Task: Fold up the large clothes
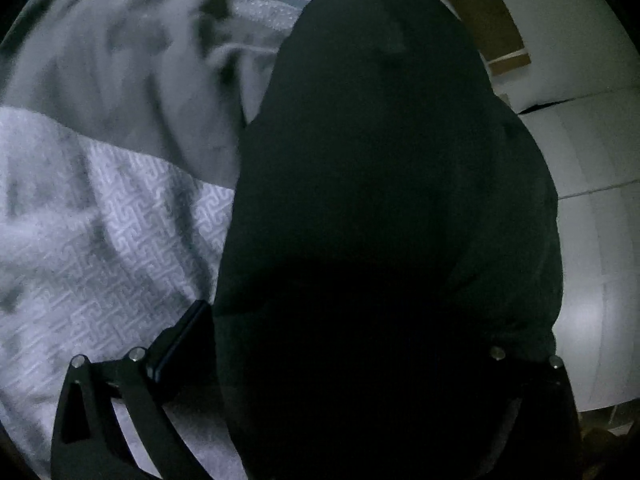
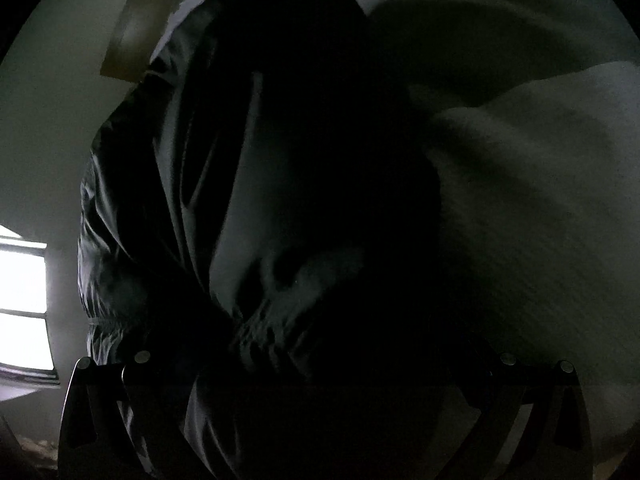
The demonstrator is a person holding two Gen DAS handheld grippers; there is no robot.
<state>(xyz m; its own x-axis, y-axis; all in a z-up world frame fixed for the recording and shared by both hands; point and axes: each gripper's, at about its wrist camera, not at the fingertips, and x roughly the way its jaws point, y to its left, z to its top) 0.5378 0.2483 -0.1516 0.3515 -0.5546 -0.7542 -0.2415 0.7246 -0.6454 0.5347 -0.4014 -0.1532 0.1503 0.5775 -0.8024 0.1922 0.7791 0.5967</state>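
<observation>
While held up: the large dark thin-fabric garment [image 1: 384, 200] hangs over the white patterned bed cover [image 1: 100, 232].
Left hand-held gripper [image 1: 352, 368]: fingertips hidden, apparently gripping the garment.
Right hand-held gripper [image 2: 320, 376]: the same, apparently.
Risk: bunched cloth may slip and crease.

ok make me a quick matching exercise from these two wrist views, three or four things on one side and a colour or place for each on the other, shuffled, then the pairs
Things:
1. dark garment
2. patterned bedspread
3. window
4. cardboard piece

Descriptions:
A. bright, at the left edge of the right wrist view
B. brown, at the top right of the left wrist view
C. near black, hanging in front of both cameras
D. pale with a woven maze pattern, at the left of the left wrist view

Pairs: 1-C, 2-D, 3-A, 4-B
</observation>
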